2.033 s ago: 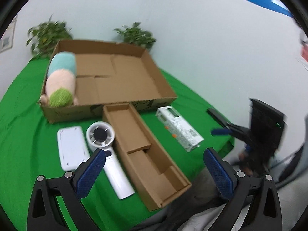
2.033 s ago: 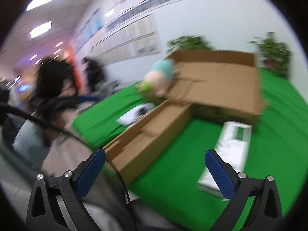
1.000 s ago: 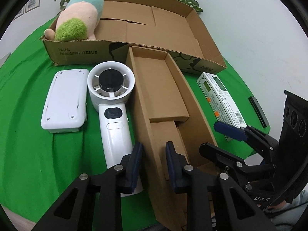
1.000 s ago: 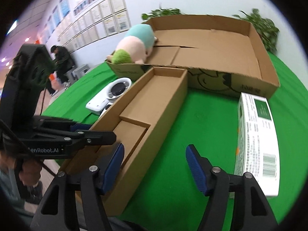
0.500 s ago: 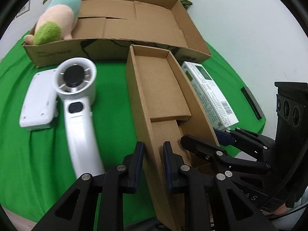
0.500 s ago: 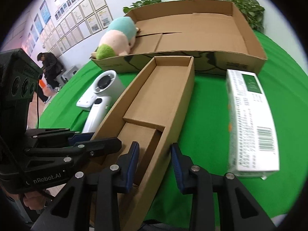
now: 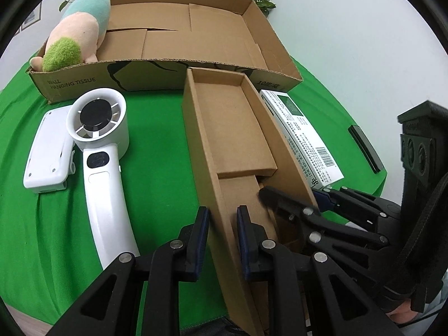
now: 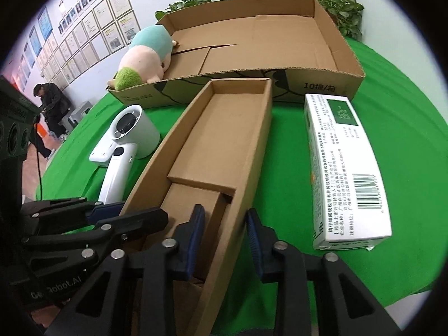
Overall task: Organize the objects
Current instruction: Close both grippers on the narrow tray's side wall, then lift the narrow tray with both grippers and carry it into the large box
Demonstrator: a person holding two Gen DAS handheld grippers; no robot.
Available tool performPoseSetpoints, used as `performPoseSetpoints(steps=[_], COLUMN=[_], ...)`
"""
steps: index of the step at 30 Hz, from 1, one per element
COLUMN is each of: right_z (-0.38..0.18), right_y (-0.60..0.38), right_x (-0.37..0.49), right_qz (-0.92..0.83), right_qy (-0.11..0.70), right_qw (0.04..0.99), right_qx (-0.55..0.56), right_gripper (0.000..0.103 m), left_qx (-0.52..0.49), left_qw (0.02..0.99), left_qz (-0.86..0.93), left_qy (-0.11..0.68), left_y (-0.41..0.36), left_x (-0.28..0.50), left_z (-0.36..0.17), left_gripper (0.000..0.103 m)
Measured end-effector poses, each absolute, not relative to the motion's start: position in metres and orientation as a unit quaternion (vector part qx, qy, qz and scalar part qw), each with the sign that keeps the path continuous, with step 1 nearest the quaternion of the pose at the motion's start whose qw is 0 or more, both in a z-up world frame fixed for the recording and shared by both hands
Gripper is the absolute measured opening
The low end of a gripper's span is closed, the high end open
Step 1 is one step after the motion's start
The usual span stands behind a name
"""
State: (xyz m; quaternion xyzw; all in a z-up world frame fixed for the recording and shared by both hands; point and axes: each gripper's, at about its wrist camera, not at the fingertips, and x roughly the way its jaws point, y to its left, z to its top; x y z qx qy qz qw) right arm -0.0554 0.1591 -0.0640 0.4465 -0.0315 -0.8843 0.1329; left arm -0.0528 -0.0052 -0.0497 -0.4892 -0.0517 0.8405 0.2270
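A long narrow cardboard tray (image 7: 229,128) (image 8: 224,145) lies on the green table, its far end against a big flat cardboard box (image 7: 173,30) (image 8: 252,42). My left gripper (image 7: 221,235) is shut on the tray's left wall near its near end. My right gripper (image 8: 224,235) is shut on the tray's right wall; it shows in the left wrist view (image 7: 294,198). A plush toy (image 7: 75,39) (image 8: 145,56) lies in the big box's left corner.
A white handheld fan (image 7: 100,145) (image 8: 126,140) and a white flat device (image 7: 47,151) lie left of the tray. A white printed carton (image 7: 302,137) (image 8: 344,165) lies right of it. A dark bar (image 7: 364,148) sits near the table's right edge. Potted plants stand behind.
Both grippers came in to the tray's near end and closed on its side walls. The view shifted slightly, and the tray's far end now reaches the big box.
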Motion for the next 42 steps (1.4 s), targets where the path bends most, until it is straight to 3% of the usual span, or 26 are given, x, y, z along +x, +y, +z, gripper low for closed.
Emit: performPoseSetpoints(steps=[1,4,14,28,42], right_z=[-0.062,-0.054,-0.011,0.071,0.101], right_y=[0.158,0.158,0.164,0.148,0.13], right_x=[-0.055,-0.054,-0.046,-0.085,-0.148], right_qz=[-0.888,-0.897,-0.94,-0.979,-0.976], right_qy=[-0.026,-0.02,-0.026,-0.017,-0.025], right_qw=[0.125,0.119,0.089,0.104,0.14], right_qx=[0.442,0.425,0.329,0.176,0.163], right_gripper=[0.018,0.017,0.014,0.014,0.014], left_qx=[-0.483,-0.453,-0.365,-0.228,-0.227], left_qw=[0.229,0.223,0.239,0.22,0.18], left_qz=[0.844,0.863,0.9,0.948,0.956], left_qy=[-0.051,-0.028,-0.001,0.045,0.044], left_y=[-0.005,-0.001,0.009,-0.004,-0.034], left_x=[-0.051,-0.045,-0.042,-0.075,-0.158], left_z=[-0.047,-0.032,0.017,0.129,0.181], left_gripper=[0.017,0.017,0.017,0.017,0.018])
